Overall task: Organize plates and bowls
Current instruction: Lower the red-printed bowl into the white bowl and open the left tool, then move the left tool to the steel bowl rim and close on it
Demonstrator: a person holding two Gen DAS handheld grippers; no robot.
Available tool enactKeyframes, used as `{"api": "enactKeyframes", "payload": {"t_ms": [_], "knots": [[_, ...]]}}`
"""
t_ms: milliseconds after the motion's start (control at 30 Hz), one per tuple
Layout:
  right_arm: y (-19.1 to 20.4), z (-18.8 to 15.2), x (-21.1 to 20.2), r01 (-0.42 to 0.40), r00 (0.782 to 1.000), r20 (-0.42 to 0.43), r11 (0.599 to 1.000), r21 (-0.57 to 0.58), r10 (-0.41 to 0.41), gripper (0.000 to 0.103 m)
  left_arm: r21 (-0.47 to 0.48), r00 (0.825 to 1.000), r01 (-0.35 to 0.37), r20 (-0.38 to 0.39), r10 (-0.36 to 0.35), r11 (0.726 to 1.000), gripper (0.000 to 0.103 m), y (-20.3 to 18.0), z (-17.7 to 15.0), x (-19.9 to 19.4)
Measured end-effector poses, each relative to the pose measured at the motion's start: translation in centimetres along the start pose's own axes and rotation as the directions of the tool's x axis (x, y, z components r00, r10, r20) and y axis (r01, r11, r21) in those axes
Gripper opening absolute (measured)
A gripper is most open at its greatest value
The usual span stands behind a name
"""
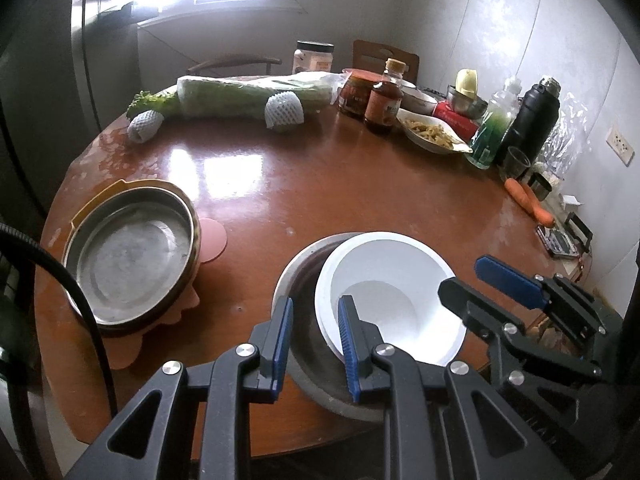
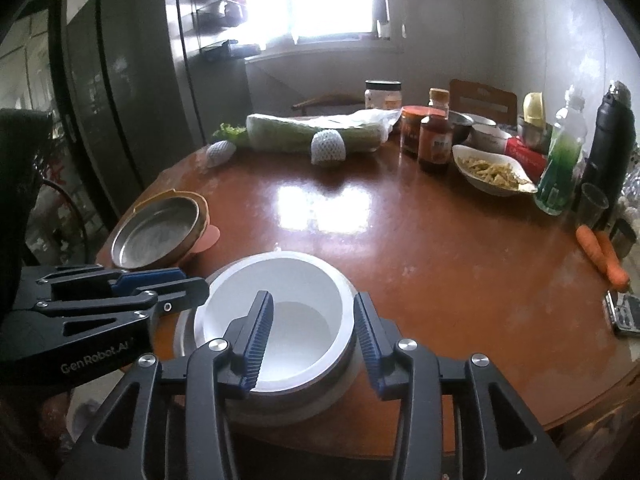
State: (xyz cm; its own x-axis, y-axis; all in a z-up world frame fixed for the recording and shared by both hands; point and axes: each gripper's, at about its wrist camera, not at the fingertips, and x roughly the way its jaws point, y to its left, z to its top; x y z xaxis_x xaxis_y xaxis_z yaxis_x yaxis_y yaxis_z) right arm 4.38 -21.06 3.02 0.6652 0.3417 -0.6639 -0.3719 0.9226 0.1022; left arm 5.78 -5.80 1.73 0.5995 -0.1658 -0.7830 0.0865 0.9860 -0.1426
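At the near edge of the round brown table (image 1: 320, 184) a white bowl (image 1: 384, 272) sits nested inside a steel bowl (image 1: 304, 264), leaning a little toward the steel bowl's right side. Both grippers are at this stack. From the left, the left gripper (image 1: 316, 308) has its jaws drawn almost together on the steel bowl's rim, one pad outside the wall and the other just inside, against the white bowl's edge; whether the white rim is pinched too I cannot tell. From the right, the right gripper (image 2: 312, 300) stands open and holds nothing: one finger hangs inside the white bowl, clear of its wall, while the other is outside the steel bowl, just beside its rim. Off to the left, well apart from the bowls, a shallow steel dish (image 1: 128, 256) rests in a yellowish holder on an orange mat (image 1: 214, 236). Along the far side lie a wrapped cabbage (image 1: 248, 96), some jars and bottles, and a white dish of food (image 1: 432, 132). Two carrots (image 1: 528, 200) lie near the right edge.
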Motion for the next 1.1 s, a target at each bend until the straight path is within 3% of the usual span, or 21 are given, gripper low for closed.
{"api": "enactKeyframes", "payload": {"t_ms": [167,233,367,800,1100], "knots": [[-0.1,0.5,-1.0,0.005,1.0,0.029,1.0,-0.007,-0.005,0.045,-0.015,0.999,-0.011,0.032,0.011,1.0,0.025,0.4,0.1,-1.0],[-0.1,0.7,-1.6,0.008,0.999,0.044,1.0,-0.014,-0.008,0.054,-0.019,0.999,-0.014,0.052,0.015,1.0,0.029,0.6,0.2,-1.6],[-0.2,1.1,-2.7,0.016,0.997,0.07,1.0,-0.025,-0.015,0.059,-0.023,0.997,-0.017,0.072,0.019,1.0,0.033,0.9,0.2,-2.4],[-0.9,1.1,-2.9,0.037,0.997,0.068,0.999,0.005,-0.037,0.067,-0.056,0.998,-0.029,0.058,0.033,0.998,0.047,1.7,-0.3,-2.3],[-1.9,0.6,-1.9,0.042,0.998,0.042,0.999,0.031,-0.043,0.073,-0.063,0.999,0.003,0.035,-0.001,0.998,0.052,1.3,-0.3,-1.0]]}}
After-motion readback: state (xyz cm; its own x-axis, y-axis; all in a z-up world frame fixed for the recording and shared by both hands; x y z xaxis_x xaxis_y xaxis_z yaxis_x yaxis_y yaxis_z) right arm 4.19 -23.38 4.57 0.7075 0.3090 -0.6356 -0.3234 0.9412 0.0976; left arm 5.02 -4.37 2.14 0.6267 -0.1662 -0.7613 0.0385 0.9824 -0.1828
